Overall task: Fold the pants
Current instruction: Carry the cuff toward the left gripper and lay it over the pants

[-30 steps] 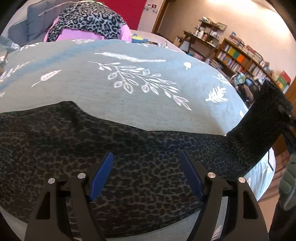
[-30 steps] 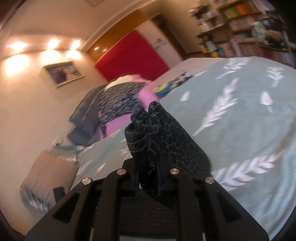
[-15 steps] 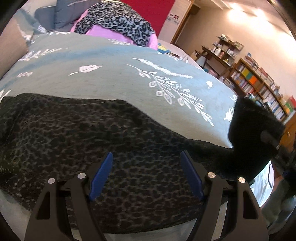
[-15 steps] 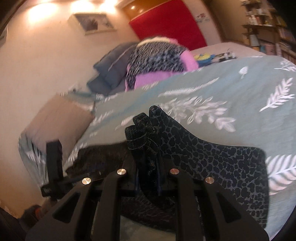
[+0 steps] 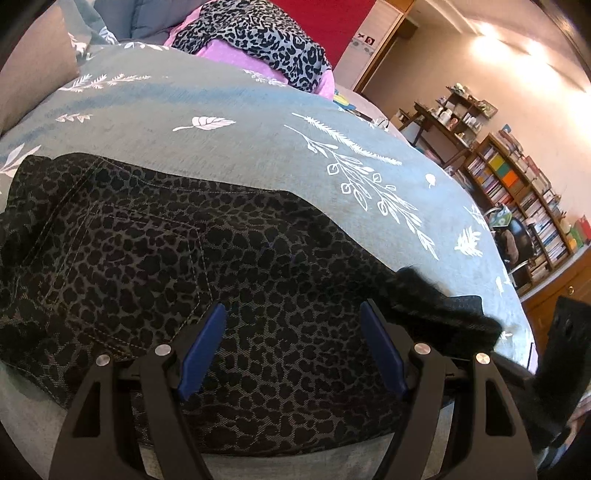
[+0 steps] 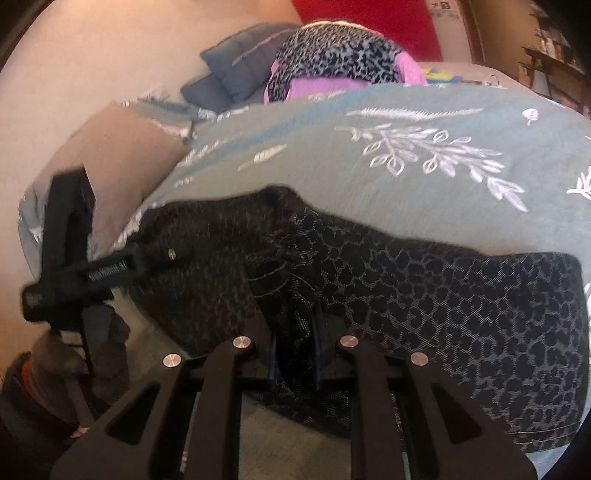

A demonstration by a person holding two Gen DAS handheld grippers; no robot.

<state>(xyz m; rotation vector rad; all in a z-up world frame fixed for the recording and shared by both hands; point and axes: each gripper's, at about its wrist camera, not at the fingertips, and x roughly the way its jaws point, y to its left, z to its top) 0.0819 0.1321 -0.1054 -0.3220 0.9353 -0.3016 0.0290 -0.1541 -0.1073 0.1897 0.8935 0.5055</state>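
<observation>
Dark leopard-print pants (image 5: 147,258) lie across a grey-green bedspread (image 5: 221,110) printed with white leaves. Their back pocket and waist end show at the left of the left wrist view. My left gripper (image 5: 292,308) hovers open just above them, with nothing between its blue pads. My right gripper (image 6: 295,332) is shut on the bunched leg end of the pants (image 6: 443,295), held low over the waist part, so the leg lies doubled over. The fabric hides its fingertips. The left gripper (image 6: 74,266) shows at the left of the right wrist view, and the right gripper (image 5: 569,332) at the right edge of the left wrist view.
A heap of grey leopard and pink clothes (image 5: 258,33) sits at the far end of the bed, beside a dark grey cushion (image 6: 240,62). A tan pillow (image 6: 110,147) lies to the left. Bookshelves (image 5: 517,192) and a desk stand beyond the bed's right side.
The right gripper swept the leg end from the right across the bed and down over the waist part. The left gripper slid left along the pants, still open.
</observation>
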